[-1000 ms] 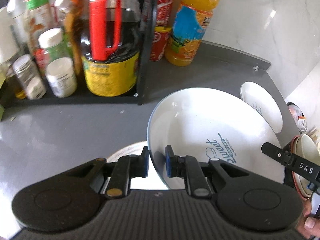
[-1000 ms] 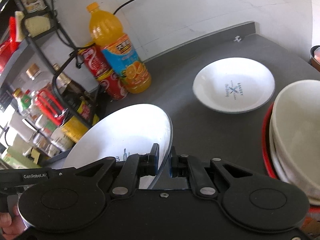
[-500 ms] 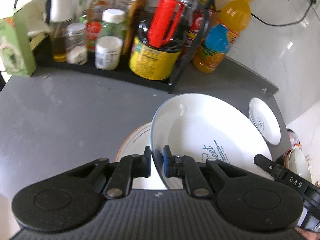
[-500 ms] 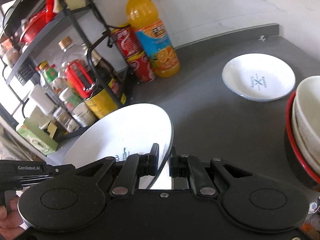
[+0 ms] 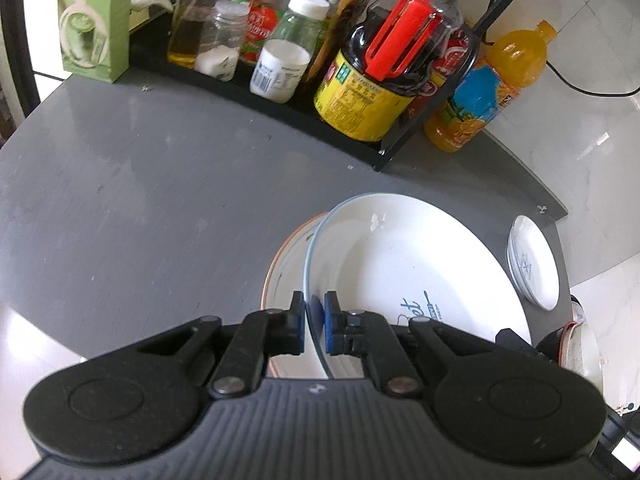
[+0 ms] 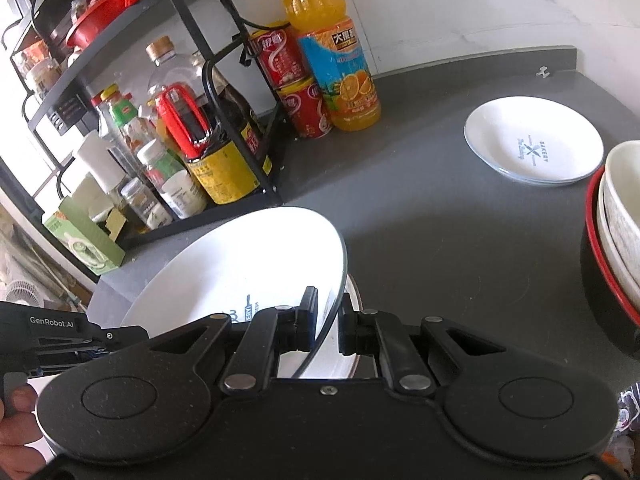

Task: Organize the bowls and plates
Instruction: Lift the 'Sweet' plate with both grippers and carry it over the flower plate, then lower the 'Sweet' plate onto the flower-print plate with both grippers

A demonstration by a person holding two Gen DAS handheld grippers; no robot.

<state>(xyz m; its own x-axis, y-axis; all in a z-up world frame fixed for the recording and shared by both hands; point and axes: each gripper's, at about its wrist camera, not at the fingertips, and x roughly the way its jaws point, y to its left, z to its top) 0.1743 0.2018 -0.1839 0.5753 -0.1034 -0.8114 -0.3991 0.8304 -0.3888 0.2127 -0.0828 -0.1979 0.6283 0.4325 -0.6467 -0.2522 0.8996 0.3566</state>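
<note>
Both tools clamped on the large white plate (image 5: 420, 280): left tool (image 5: 314, 326) pinching its near rim, jaws just closed tighter onto it; right tool (image 6: 326, 322) gripping the opposite rim, narrow as before. Plate held tilted, directly ahead of both tools, over an orange-rimmed plate (image 5: 286, 264) on the counter (image 5: 140, 200). Compared with a second ago, spice rack (image 5: 280, 60) swung further right of the left tool; small plate (image 6: 534, 146) farther off right.

Upper frame: black wire rack (image 6: 224, 60) holding condiment bottles; orange juice bottle (image 6: 332, 60) and red cans (image 6: 296, 92) beside it; green carton (image 5: 94, 20) upper left.
</note>
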